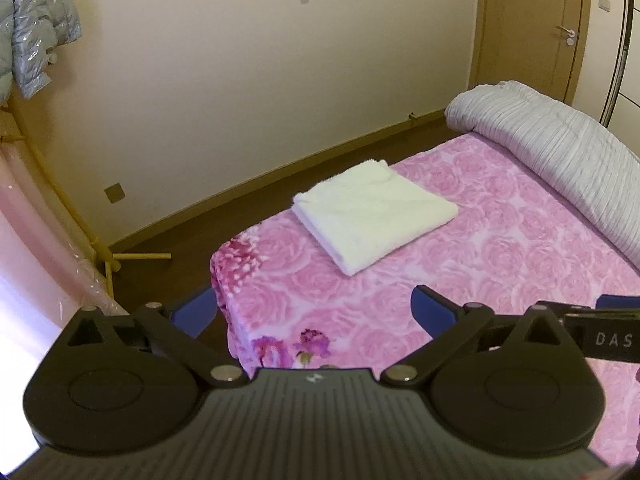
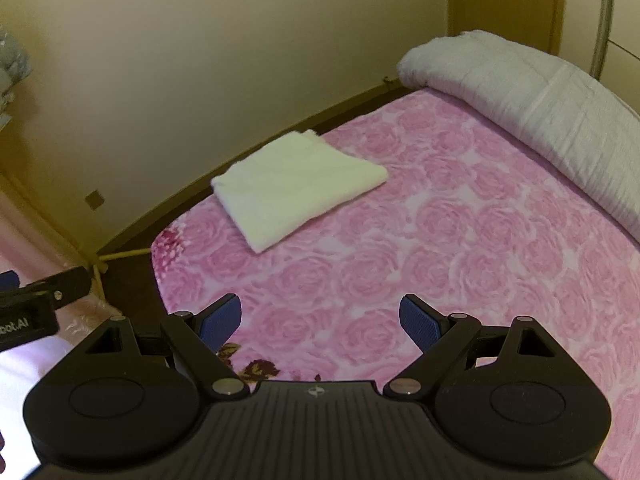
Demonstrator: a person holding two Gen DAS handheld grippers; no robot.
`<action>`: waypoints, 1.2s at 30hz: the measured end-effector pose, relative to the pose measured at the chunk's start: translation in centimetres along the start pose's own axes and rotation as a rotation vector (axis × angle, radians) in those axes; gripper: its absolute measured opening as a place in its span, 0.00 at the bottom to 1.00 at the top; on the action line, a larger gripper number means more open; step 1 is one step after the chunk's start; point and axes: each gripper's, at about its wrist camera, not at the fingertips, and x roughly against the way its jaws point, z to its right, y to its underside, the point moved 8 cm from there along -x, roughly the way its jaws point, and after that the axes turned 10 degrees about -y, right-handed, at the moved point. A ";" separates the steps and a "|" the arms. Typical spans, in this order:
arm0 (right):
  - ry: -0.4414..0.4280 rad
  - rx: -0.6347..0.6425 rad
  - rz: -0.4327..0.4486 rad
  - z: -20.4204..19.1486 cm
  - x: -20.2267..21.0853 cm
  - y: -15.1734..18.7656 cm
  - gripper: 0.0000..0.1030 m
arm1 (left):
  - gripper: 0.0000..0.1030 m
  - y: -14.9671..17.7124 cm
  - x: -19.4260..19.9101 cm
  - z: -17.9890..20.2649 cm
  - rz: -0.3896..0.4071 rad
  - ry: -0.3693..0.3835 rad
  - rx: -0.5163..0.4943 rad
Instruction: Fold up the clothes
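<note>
Folded white fluffy rectangular towel (image 1: 374,214) (image 2: 298,188) lying flat on pink rose-patterned blanket (image 1: 500,264) (image 2: 460,240), at 12 o'clock. Left gripper (image 1: 314,312) and right gripper (image 2: 320,320) spread wide, holding nothing.

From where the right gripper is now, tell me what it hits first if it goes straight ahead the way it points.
Most likely the pink rose-print blanket on the bed. The right gripper is open, empty and angled down at bare blanket; the folded white towel lies ahead and to the left of its line. Depth is hard to judge.
</note>
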 end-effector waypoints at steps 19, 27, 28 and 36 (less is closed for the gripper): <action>0.091 0.048 -0.101 2.5 -4.7 -0.9 0.87 | 0.99 -0.2 -6.2 3.6 -0.137 0.067 -0.026; 0.096 0.035 -0.145 3.3 -7.3 -1.8 0.87 | 0.99 -0.4 -9.5 4.9 -0.198 0.078 -0.055; 0.095 0.032 -0.149 3.4 -7.7 -1.9 0.87 | 0.99 -0.5 -9.8 5.1 -0.202 0.079 -0.060; 0.092 0.011 -0.182 3.9 -10.1 -2.7 0.87 | 0.99 -1.2 -12.7 5.6 -0.236 0.069 -0.081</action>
